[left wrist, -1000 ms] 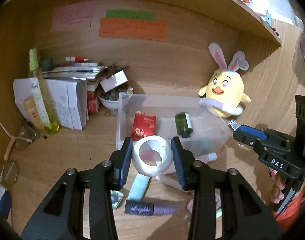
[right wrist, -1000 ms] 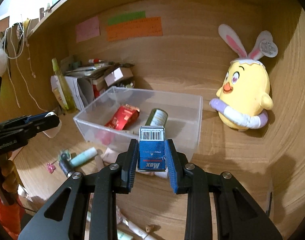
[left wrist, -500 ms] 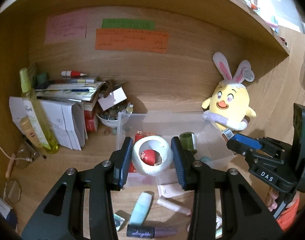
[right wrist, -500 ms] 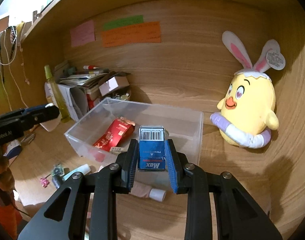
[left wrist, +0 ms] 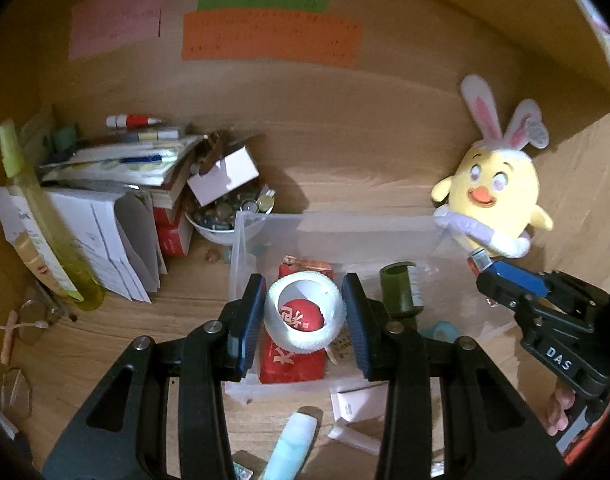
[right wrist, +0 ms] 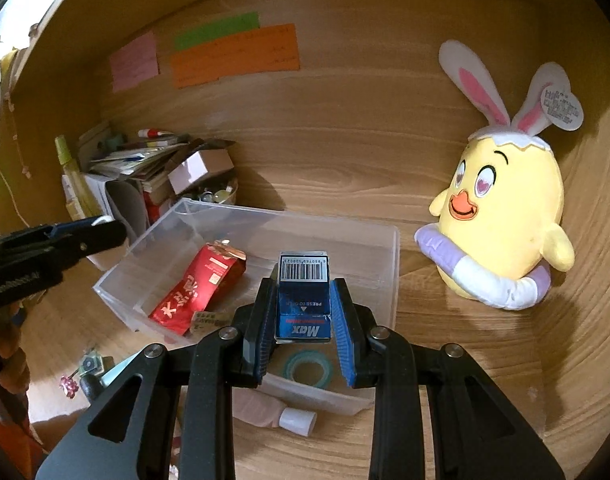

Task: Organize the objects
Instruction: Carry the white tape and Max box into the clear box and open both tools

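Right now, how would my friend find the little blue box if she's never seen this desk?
Find the big yellow chick plush with bunny ears, then the clear plastic bin beside it. Over that bin, the right gripper pinches the blue box. Only it has a barcode on top and "Max" written upside down.

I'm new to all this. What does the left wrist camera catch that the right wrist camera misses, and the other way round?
Only the left wrist view shows the dark green cylinder in the clear bin, seen just past the white tape roll that the left gripper holds. Only the right wrist view shows the teal tape ring and the barcode on the blue Max box held in the right gripper. Both show the bin, the red packet and the yellow plush chick.
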`<state>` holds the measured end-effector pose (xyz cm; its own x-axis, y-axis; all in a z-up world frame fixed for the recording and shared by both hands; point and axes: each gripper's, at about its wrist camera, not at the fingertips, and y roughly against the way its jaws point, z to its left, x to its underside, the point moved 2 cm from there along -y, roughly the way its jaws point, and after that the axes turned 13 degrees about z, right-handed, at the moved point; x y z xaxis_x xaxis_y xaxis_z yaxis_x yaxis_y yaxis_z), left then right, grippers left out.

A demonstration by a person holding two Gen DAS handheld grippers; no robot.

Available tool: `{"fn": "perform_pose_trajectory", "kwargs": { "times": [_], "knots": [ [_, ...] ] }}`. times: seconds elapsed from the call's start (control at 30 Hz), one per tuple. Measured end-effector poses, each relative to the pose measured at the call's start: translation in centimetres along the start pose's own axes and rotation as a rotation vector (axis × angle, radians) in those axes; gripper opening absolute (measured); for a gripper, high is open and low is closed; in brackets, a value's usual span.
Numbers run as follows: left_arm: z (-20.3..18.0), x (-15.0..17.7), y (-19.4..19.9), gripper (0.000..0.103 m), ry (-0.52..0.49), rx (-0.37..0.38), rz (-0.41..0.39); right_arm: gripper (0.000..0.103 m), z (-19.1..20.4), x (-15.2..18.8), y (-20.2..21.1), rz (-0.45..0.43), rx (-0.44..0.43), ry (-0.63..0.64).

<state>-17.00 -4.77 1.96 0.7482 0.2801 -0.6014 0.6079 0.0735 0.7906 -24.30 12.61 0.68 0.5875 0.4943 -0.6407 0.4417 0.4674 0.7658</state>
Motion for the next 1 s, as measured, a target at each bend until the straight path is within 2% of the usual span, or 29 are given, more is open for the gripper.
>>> {"fn": "perform_pose_trajectory", "kwargs": {
  "times": [0.47, 0.77, 0.87, 0.9, 1.0],
  "knots": [
    [0.1, -0.3, -5.6, 0.039, -0.003, -0.014, 0.1, 0.025, -0.3, 0.0, -3.8, 0.082, 0.012, -0.016],
    [-0.9, 0.1, -6.4, 0.039, -0.056, -0.025, 0.102, 0.025, 0.1, 0.0, -5.0, 0.113, 0.026, -0.007],
    [-0.8, 0.1, -6.2, 0.045, -0.047, -0.039, 0.096, 0.025, 0.2, 0.1, -5.0, 0.122, 0.02, -0.004],
    [-0.7, 0.1, -6.0, 0.045, -0.045, -0.042, 0.089, 0.028, 0.2, 0.1, -5.0, 0.124, 0.01, -0.004],
    [-0.6, 0.3, -5.4, 0.054, -0.037, -0.036, 0.071, 0.043, 0.4, 0.2, -4.5, 0.104, 0.015, -0.002]
  ]
}}
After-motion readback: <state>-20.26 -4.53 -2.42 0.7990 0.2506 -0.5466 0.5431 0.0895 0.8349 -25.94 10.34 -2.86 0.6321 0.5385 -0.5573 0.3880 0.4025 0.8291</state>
